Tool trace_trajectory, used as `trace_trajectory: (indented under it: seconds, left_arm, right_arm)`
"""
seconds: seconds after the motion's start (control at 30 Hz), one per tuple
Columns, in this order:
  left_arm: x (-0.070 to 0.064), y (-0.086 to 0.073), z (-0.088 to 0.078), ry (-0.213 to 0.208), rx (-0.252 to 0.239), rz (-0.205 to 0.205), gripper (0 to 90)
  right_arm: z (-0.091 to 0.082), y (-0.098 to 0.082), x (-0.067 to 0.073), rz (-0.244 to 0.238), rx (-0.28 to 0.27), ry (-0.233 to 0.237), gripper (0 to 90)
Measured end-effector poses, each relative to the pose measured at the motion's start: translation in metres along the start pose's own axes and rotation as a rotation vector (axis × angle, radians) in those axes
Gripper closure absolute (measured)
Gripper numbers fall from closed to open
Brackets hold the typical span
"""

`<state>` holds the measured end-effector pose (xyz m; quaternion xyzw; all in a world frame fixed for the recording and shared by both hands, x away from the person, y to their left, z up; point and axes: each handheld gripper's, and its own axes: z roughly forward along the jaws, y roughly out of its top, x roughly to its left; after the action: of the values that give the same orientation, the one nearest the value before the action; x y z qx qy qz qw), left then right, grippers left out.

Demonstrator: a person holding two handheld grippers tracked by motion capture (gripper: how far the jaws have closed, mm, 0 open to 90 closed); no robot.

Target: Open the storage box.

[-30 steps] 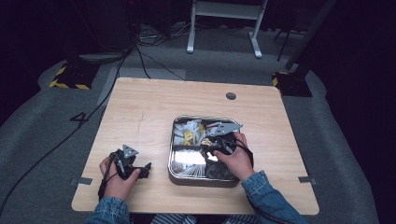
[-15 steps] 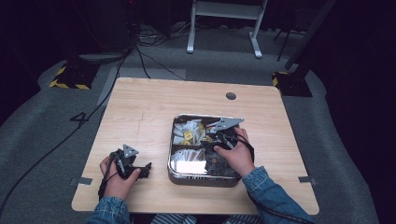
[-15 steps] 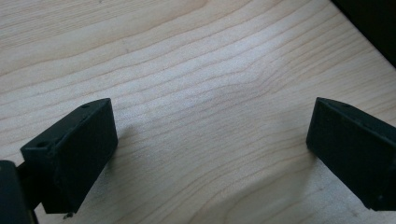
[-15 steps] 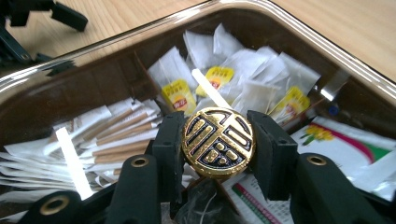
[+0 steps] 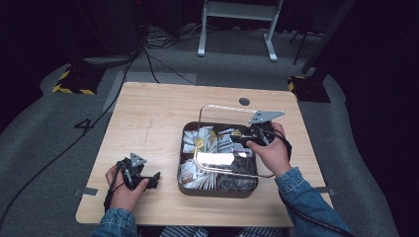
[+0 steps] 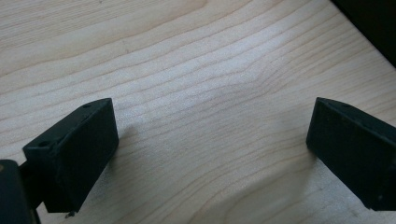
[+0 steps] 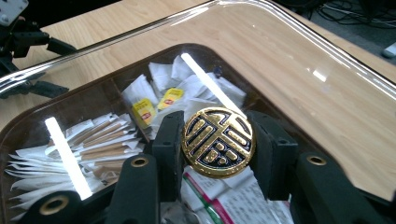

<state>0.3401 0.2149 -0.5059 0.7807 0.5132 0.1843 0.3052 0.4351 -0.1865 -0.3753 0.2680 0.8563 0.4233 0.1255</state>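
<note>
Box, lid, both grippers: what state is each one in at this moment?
Clear lid: lifted off the box, tilted, held by its gold knob.
Box: open, compartments filled with packets.
Right gripper: shut on the gold knob.
Left gripper: open, nothing between its jaws, over bare table.

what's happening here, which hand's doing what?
The right gripper is clamped on the round gold knob of a clear lid and holds the lid raised above the dark box of tea bags and sachets. The left gripper rests open over bare table, holding nothing.
</note>
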Motion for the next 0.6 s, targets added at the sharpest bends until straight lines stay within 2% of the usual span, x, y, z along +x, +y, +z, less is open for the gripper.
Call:
trace_trajectory:
  seconds: [0.17, 0.33, 0.37, 0.6]
  left_arm:
    - [0.0, 0.0, 0.0, 0.0, 0.0, 0.0, 2.6]
    - [0.0, 0.0, 0.0, 0.0, 0.0, 0.0, 2.6]
    - [0.0, 0.0, 0.0, 0.0, 0.0, 0.0, 2.6]
    - [0.0, 0.0, 0.0, 0.0, 0.0, 0.0, 2.6]
  right_arm:
    - [-0.016, 0.001, -0.012, 0.004, -0.006, -0.01, 58.9]
    - [-0.038, -0.003, -0.03, 0.001, -0.006, -0.05, 58.9]
    - [-0.038, -0.003, -0.03, 0.001, -0.006, -0.05, 58.9]
    - [-0.067, -0.019, -0.057, 0.018, 0.011, -0.082, 58.9]
